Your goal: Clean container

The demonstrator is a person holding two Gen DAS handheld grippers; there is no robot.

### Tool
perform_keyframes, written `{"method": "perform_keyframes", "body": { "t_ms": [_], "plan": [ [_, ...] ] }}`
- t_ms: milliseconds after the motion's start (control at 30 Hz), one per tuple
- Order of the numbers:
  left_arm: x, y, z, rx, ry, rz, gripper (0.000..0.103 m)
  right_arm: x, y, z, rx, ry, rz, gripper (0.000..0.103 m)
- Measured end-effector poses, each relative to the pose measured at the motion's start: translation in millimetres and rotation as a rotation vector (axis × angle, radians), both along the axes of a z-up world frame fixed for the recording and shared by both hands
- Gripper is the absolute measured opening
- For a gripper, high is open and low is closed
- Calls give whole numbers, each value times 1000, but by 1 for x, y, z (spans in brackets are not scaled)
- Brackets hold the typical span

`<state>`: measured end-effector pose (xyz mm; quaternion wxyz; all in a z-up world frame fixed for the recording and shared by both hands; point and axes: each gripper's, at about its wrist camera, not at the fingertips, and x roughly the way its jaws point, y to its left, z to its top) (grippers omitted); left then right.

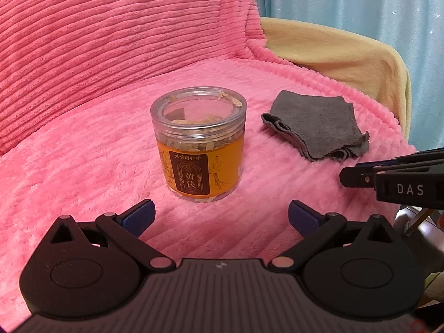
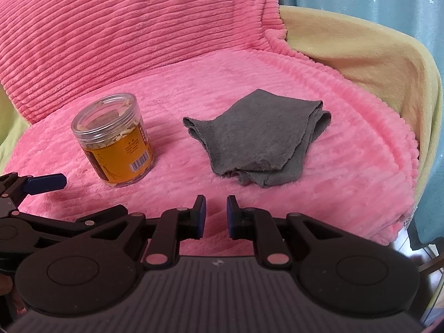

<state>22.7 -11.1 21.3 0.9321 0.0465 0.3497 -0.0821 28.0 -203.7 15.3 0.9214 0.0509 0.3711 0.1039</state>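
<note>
Both grippers are hovering empty, left gripper (image 1: 221, 216) wide, right gripper (image 2: 216, 216) narrow; jar (image 1: 198, 143) standing on the pink blanket (image 1: 83, 166), cloth (image 2: 258, 141) lying beside the jar untouched, so cleaning hasn't begun.

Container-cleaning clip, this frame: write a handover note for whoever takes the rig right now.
Left gripper: open wide, empty, facing the jar.
Right gripper: narrow gap between the fingers, empty, pointed toward the grey cloth.
Jar stands upright on the pink blanket, clear lid on. Cloth lies folded to its right, apart from it.
Done: nothing visible; neither thing is held.
Left: pick up the cloth, steady the jar, wipe it.
</note>
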Motion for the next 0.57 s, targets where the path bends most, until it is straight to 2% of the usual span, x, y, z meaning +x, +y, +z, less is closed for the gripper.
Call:
{"method": "perform_keyframes", "body": {
  "t_ms": [500,567],
  "plan": [
    [0,3,0,-4,-5,-2,103,2,1,-1,-2,3,1,11],
    [2,7,0,-5,-7,-10,103,-14,21,1,-3,4,-36,11]
  ]
}}
